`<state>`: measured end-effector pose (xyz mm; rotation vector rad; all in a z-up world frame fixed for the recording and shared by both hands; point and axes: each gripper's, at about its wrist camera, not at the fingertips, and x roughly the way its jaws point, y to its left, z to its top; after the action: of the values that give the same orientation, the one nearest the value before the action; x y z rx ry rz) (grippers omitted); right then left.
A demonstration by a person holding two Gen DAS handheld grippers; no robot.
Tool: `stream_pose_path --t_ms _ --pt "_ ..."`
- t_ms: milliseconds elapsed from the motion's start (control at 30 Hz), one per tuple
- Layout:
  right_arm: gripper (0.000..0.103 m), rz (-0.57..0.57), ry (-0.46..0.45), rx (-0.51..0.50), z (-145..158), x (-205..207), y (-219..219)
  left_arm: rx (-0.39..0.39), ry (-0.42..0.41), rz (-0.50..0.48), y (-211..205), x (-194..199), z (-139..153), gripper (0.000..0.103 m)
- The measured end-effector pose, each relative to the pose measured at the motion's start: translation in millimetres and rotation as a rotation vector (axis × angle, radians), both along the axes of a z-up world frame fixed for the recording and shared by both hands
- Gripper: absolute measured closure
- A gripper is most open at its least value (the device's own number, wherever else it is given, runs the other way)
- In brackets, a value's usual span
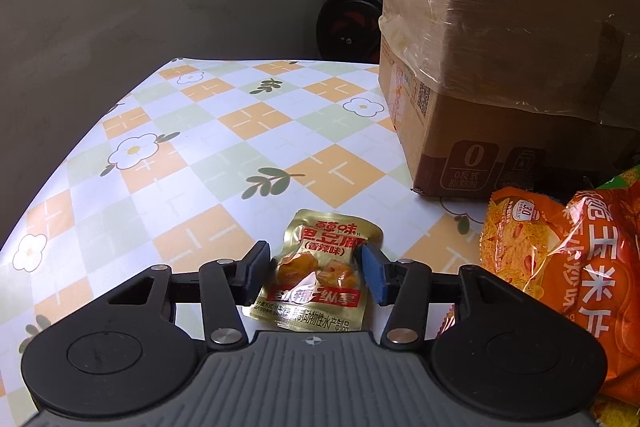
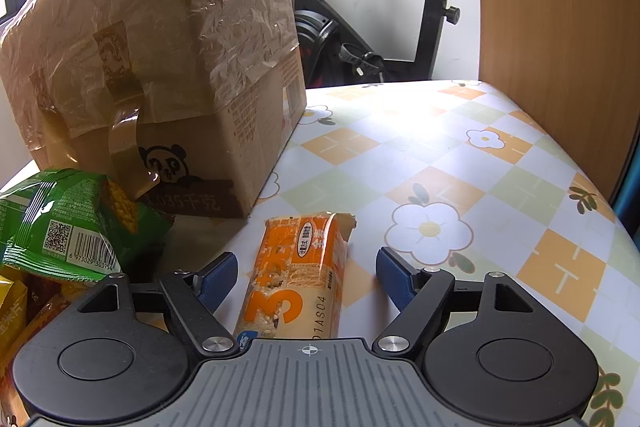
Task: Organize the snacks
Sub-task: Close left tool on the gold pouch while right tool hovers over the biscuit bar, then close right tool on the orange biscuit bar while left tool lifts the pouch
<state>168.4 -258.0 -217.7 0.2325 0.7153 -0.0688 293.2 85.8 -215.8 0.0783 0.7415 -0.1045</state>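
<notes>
The gold pouch (image 1: 320,269), light, soft and slippery, lies near the desk's (image 1: 224,155) front edge, the left gripper (image 1: 316,267) pinching its sides; the stiffer orange bar (image 2: 298,277) (crushable) lies loose inside the right gripper's (image 2: 307,277) wide jaws; grip mid-length

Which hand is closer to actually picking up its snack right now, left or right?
Left. Its tongs already sit against both sides of the gold pouch. The right tongs stand wide of the orange bar, with clear gaps on both sides, so they'd need to close first.
</notes>
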Motion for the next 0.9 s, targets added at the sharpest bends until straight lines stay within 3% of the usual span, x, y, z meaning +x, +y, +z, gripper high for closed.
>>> stream_pose_path --t_ms 200,567,667,900 --pt "0.029 0.001 0.002 -0.003 0 0 -1 0.002 -0.016 0.051 -6 -16 9 0.05" --pt "0.03 -0.002 0.006 -0.022 1 -3 1 -0.123 -0.1 0.119 -15 -49 32 0.049" --pt "0.035 -0.009 0.011 -0.044 2 -3 3 -0.148 -0.119 0.117 -17 -56 40 0.049" --pt "0.062 0.049 0.006 -0.128 2 -6 20 -0.181 -0.138 0.092 -25 -78 44 0.049"
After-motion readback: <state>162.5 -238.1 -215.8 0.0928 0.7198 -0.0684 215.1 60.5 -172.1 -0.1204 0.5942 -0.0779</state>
